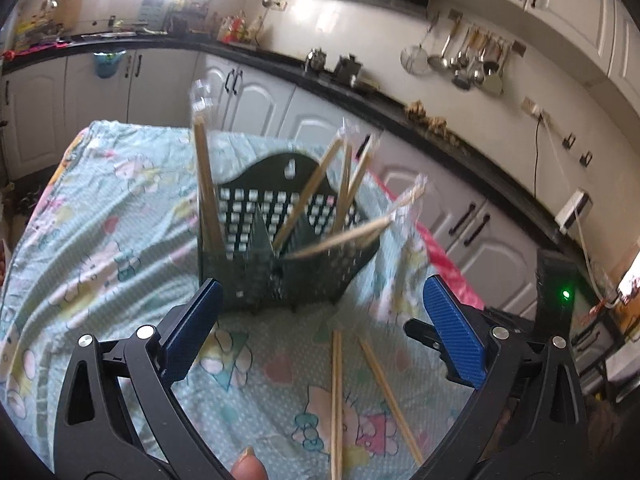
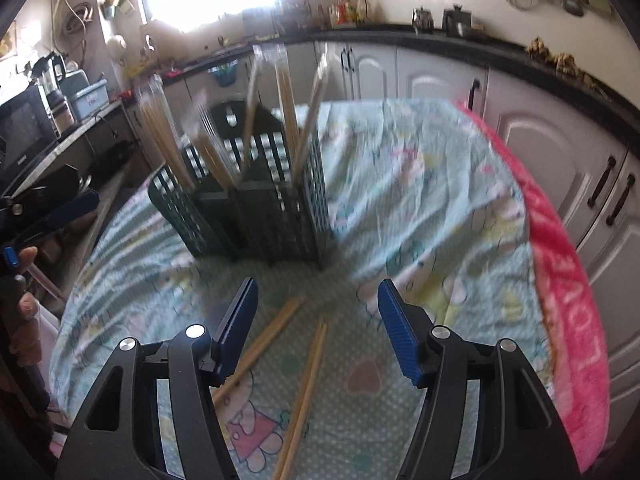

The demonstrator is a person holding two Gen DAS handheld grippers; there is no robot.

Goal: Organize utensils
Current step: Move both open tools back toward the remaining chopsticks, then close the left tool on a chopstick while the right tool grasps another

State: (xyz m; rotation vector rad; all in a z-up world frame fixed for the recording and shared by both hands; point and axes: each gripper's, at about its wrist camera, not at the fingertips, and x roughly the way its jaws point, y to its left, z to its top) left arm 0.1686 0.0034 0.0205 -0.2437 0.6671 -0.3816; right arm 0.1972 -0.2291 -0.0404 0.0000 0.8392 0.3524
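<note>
A dark green slotted utensil holder (image 1: pixel 280 276) (image 2: pixel 256 208) stands on a cartoon-print cloth (image 1: pixel 100 248) (image 2: pixel 420 200). Several wrapped chopstick pairs (image 1: pixel 206 188) (image 2: pixel 286 92) lean in its compartments. Two bare wooden chopstick pairs lie flat on the cloth in front of it (image 1: pixel 337 404) (image 1: pixel 390 396) (image 2: pixel 264 344) (image 2: pixel 306 396). My left gripper (image 1: pixel 320 304) is open, hovering just in front of the holder above the loose pairs. My right gripper (image 2: pixel 318 304) is open too, with the loose pairs below and between its fingers, untouched. The left gripper's finger (image 2: pixel 64 212) shows at the left edge of the right wrist view.
White cabinets under a black counter (image 1: pixel 400 108) run behind the table. Ladles and strainers hang on the wall (image 1: pixel 460 60). A pink towel (image 2: pixel 568 300) edges the cloth on the right. A fingertip (image 1: pixel 248 466) shows at the bottom. A microwave (image 2: pixel 24 132) sits at the left.
</note>
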